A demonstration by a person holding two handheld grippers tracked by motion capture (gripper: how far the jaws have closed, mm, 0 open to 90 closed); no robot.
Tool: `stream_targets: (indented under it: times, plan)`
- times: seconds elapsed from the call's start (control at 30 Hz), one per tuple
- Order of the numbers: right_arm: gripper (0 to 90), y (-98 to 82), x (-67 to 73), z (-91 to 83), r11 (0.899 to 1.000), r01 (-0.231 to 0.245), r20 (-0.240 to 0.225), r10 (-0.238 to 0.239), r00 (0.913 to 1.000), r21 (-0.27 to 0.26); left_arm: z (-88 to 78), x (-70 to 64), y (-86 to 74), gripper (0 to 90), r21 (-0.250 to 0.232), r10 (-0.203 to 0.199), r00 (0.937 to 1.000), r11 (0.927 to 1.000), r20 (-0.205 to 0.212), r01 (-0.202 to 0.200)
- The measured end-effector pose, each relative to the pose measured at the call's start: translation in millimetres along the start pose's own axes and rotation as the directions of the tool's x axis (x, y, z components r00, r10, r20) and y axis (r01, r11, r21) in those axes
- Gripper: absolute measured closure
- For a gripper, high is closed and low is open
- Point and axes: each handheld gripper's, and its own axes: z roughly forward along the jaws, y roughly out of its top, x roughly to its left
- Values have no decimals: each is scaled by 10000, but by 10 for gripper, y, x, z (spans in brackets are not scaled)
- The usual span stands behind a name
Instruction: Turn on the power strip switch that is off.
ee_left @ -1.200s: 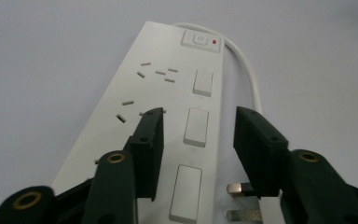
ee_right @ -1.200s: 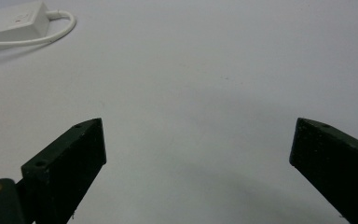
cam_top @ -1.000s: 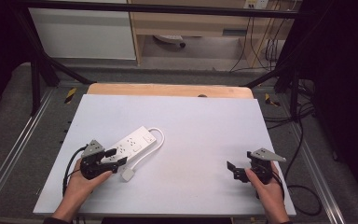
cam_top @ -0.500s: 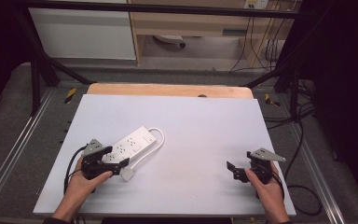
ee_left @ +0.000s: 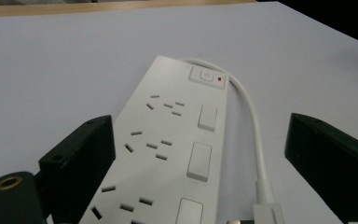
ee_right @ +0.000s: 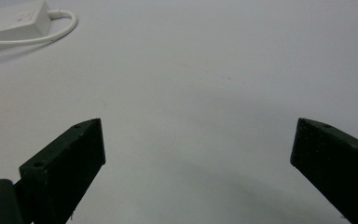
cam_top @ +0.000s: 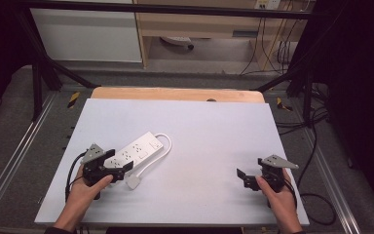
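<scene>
1. While both hands rest low on the pale grey rectangular surface (cam_top: 199,131), the left tongs (cam_top: 121,167) sit at about 8 o'clock on it and the right tongs (cam_top: 242,176) at about 4 o'clock.
2. Left tongs: jaws have just been opening and now stand wide apart; in the left gripper view they flank the near end of the white plastic power strip (ee_left: 177,140), pads not pressing on it.
3. The left jaw's tip overlaps the strip's edge in that view; whether it touches the strip I cannot tell.
4. Power strip: lies flat on the surface, slanted, long axis running from about 7 o'clock to 1 o'clock in the high view (cam_top: 137,149), left of centre.
5. Strip face shows rows of socket slots, white rectangular rocker switches, and at the far end a square button beside a small red indicator light (ee_left: 220,79).
6. The white round cable (cam_top: 161,146) leaves the strip's far end, loops round at 3 o'clock of the strip and runs back along its side toward the person.
7. The cable ends in a white plug (cam_top: 134,182) lying on the surface, just beside the left tongs at their 4 o'clock.
8. Right tongs: jaws spread wide, nothing between them; in the right gripper view they hang over bare surface.
9. Right tongs are well apart from the strip, which shows at 10 o'clock in the right gripper view (ee_right: 14,21).
10. A light wooden board edge (cam_top: 175,93) shows beyond the surface at 12 o'clock.
</scene>
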Motion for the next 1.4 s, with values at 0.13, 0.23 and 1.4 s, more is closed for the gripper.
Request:
stream_targets:
  times: [0.13,0.23,1.4]
  plan:
    - [31,0,-2,1,10000,-6,-8,6,10000,5,-6,-1,7,85,-214,37,10000,9998,32,-36]
    - [27,2,-2,-1,10000,-28,-36,28,10000,-19,-18,-2,21,85,-486,110,9999,9988,-2,-110]
    - [25,7,5,-12,9999,82,-232,-85,9997,-122,-85,17,268,74,-1814,88,9997,9833,-231,-128]
